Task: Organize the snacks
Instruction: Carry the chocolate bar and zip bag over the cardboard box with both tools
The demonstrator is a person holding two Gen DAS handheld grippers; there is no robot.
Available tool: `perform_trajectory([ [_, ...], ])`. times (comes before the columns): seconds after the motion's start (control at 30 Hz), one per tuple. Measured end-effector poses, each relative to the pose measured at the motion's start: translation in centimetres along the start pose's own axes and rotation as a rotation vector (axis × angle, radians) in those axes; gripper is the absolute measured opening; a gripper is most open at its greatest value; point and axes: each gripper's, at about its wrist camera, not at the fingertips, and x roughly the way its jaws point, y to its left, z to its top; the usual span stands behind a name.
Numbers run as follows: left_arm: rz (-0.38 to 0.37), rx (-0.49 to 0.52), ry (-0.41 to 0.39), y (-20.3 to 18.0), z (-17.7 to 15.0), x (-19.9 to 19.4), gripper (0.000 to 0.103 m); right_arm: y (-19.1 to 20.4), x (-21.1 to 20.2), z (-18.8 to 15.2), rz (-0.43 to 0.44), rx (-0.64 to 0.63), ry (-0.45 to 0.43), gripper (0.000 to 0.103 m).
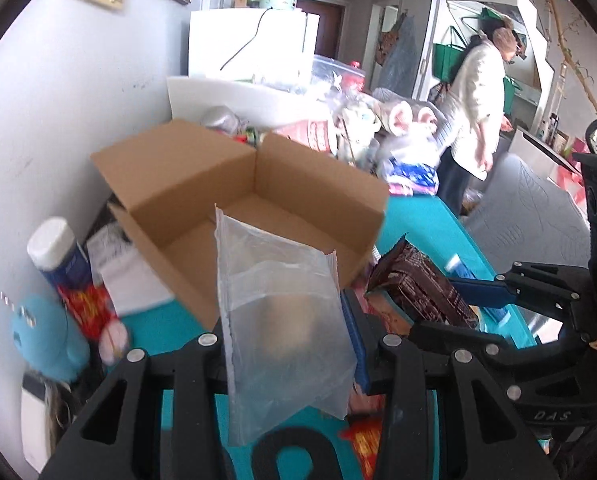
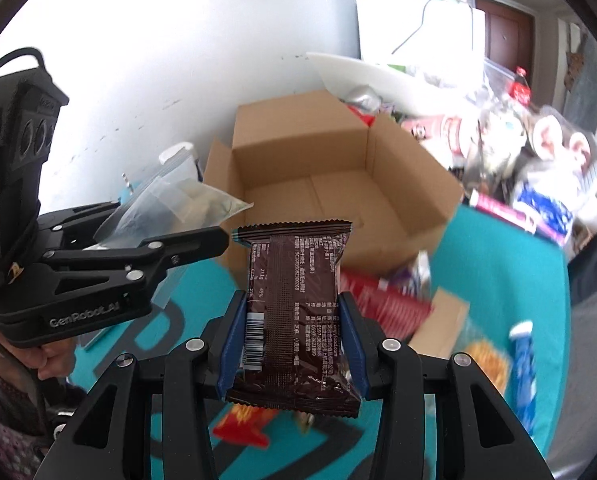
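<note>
Ahead, cardboard box (image 2: 338, 184) (bare inside)

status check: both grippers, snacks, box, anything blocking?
Left hand-held gripper shut on clear snack packet. Right hand-held gripper shut on brown snack packet. Open cardboard box ahead, looks empty. Nothing between packets and box.

Matt cardboard box (image 2: 338, 168), glossy brown wrapper (image 2: 294, 312)

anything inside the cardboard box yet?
The cardboard box shows only its bare floor. The near corner is hidden by the brown snack packet in the right gripper.
</note>
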Motion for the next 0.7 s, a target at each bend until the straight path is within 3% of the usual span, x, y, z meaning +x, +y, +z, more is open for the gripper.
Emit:
perform_trajectory([
  [0.37,0.037,-0.064,-0.012,3.2,5.7,5.8,0.039,-2.4,4.4,6.6,-0.007,-0.027,-0.038,0.044],
  [0.6,0.070,-0.114,0.005,4.9,7.4,9.5,0.039,-4.2,8.3,9.9,0.036,-0.002,-0.039,0.044],
  [0.7,0.096,-0.131,0.030,5.9,7.7,11.0,0.039,-4.6,10.4,10.8,0.010,-0.007,-0.027,0.044],
])
